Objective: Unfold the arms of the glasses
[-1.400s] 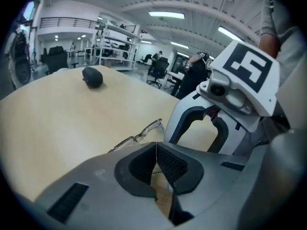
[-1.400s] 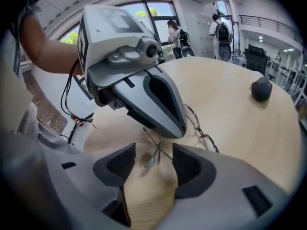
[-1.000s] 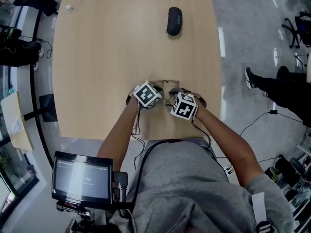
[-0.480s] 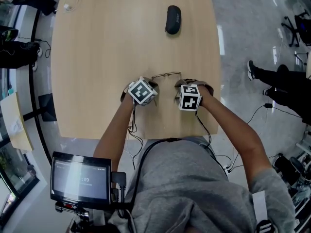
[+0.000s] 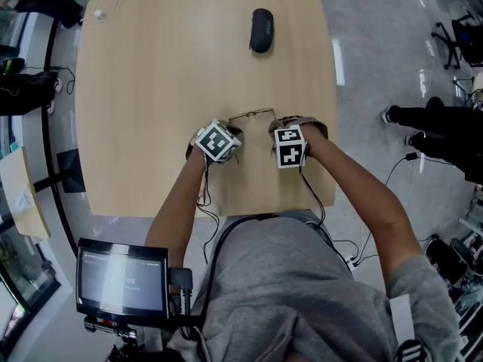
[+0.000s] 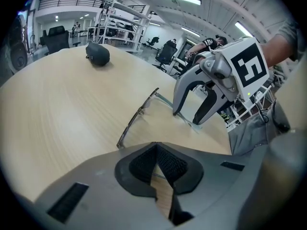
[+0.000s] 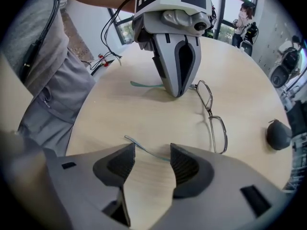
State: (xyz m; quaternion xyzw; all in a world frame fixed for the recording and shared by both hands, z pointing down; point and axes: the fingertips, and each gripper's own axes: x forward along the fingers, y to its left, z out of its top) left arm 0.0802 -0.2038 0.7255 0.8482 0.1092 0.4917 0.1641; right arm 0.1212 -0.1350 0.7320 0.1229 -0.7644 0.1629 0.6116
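Note:
Thin metal-framed glasses point(image 5: 253, 115) lie on the wooden table point(image 5: 151, 89) between my two grippers, lenses facing away from me. Both arms stand out from the frame towards the table's near edge. My left gripper point(image 6: 156, 152) is shut on the left arm; in the right gripper view the left gripper point(image 7: 178, 92) shows jaws together and the arm's teal tip point(image 7: 139, 85) sticking out. My right gripper point(image 7: 152, 158) is open, with the other arm point(image 7: 144, 150) lying between its pads. From the left gripper view, the right gripper point(image 6: 188, 119) straddles that arm.
A dark glasses case point(image 5: 261, 19) lies far up the table. The near table edge point(image 5: 249, 214) runs just behind the grippers. A person's legs point(image 5: 430, 127) and cables are on the floor to the right. A screen point(image 5: 122, 279) sits below left.
Over the last second both grippers have moved apart and a little farther up the table with the glasses. In the last half second they have hardly moved.

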